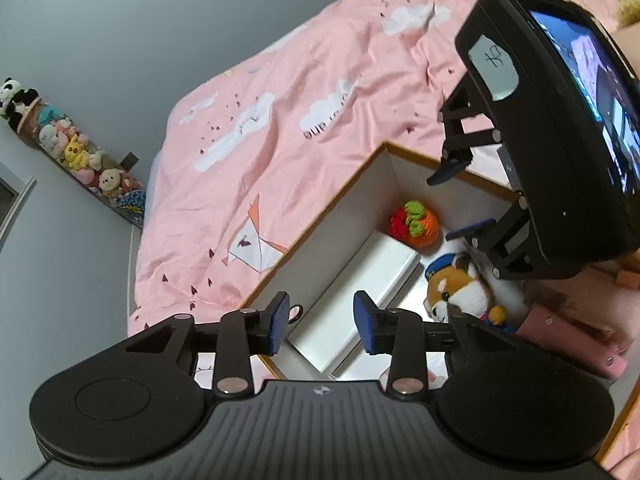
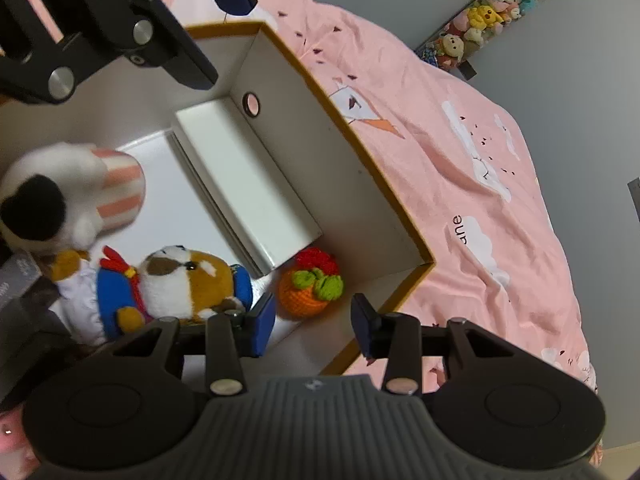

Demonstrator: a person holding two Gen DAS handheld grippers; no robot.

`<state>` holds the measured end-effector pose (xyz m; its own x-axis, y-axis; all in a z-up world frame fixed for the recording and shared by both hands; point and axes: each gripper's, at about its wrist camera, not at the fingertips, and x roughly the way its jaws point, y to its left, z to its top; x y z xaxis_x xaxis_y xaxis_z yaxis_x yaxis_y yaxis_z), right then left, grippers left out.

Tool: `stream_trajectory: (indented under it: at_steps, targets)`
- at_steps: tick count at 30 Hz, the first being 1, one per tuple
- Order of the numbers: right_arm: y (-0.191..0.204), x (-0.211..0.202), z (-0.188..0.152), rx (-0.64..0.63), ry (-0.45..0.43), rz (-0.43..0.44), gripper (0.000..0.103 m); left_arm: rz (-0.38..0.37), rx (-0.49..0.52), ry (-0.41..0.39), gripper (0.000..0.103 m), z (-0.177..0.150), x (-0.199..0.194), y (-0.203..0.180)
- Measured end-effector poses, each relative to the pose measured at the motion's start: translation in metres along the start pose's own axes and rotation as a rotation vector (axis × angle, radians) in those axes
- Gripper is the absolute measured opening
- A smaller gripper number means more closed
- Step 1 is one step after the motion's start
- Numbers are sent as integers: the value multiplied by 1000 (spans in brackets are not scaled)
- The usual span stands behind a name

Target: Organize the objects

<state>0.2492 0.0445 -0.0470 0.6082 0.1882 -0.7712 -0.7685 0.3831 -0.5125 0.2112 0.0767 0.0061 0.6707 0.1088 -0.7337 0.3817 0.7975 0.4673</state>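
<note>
bed: pink cloud-print duvet [image 1: 280, 128], it carries the whole setup

box: open white storage box [image 2: 304, 152] on the bed, the collecting spot

toys: guinea pig plush [image 2: 180, 284] and crochet fruit [image 2: 310, 286] already lie inside, beside a white inner box [image 2: 244, 184]

left gripper [image 1: 322, 322]: fingers part open, nothing between, above the box

right gripper [image 2: 312, 326]: fingers part open, empty too

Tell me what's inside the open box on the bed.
Inside the box: a white carton, a crocheted orange fruit, a brown-and-white plush and a pink-striped plush. The near corner is hidden behind the grippers.
</note>
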Motion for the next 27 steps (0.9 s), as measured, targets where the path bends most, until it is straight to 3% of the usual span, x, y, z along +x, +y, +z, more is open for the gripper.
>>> stream_trajectory:
  at_steps: [7,18,27]
  targets:
    - [-4,-37,-9,71,-58,4,49,6,-41,-53,51,4,-33,-3]
    - [-12,-125,-45,379,-203,57,59,70,-173,-166,66,1,-107,-8]
    - [-1,-201,-70,594,-406,66,88,189,-367,-235,76,-3,-163,-13]
